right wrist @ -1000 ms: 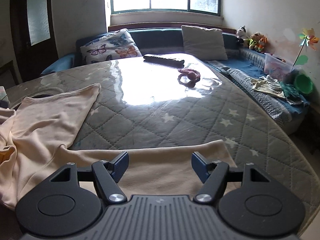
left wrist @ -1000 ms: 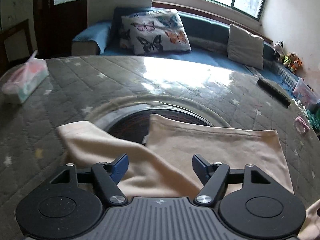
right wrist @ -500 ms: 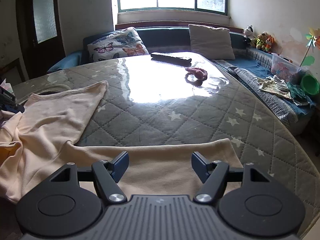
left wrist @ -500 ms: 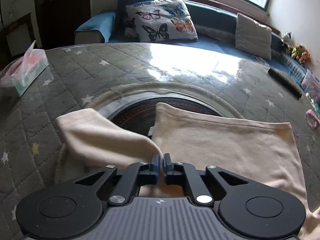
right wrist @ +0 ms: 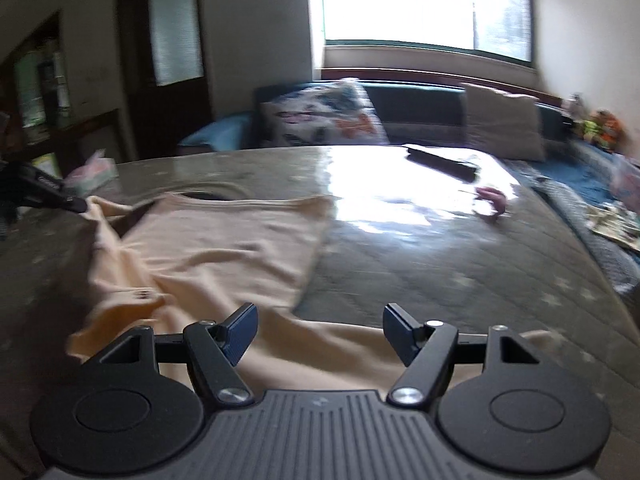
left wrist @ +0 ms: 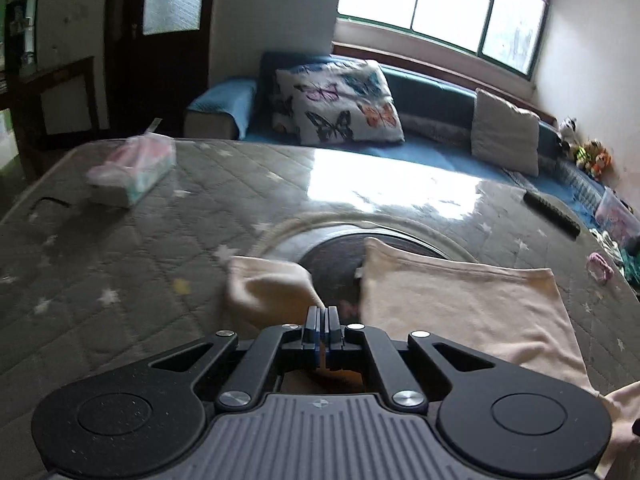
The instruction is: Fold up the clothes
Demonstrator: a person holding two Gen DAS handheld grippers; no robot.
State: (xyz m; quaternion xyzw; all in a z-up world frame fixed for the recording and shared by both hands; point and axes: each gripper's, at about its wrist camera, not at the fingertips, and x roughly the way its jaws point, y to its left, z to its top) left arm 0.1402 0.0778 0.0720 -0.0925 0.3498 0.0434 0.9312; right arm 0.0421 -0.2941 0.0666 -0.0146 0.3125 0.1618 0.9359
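A cream garment (left wrist: 460,304) lies spread on the grey quilted table (left wrist: 120,248). My left gripper (left wrist: 323,314) is shut on a fold of the garment and holds it lifted above the table. In the right wrist view the garment (right wrist: 224,248) stretches across the left half of the table, and the left gripper's tip (right wrist: 74,204) pinches its far left corner. My right gripper (right wrist: 320,328) is open and empty, low over the garment's near edge.
A tissue pack (left wrist: 132,172) sits at the far left of the table. A black remote (left wrist: 552,212) and a pink hair tie (left wrist: 600,266) lie at the right. A round dark opening (left wrist: 340,256) shows under the garment. A sofa with cushions (left wrist: 336,104) stands behind.
My left gripper closed on the garment and has lifted and pulled it back and left. My right gripper stays open and has swung left, so its view is blurred.
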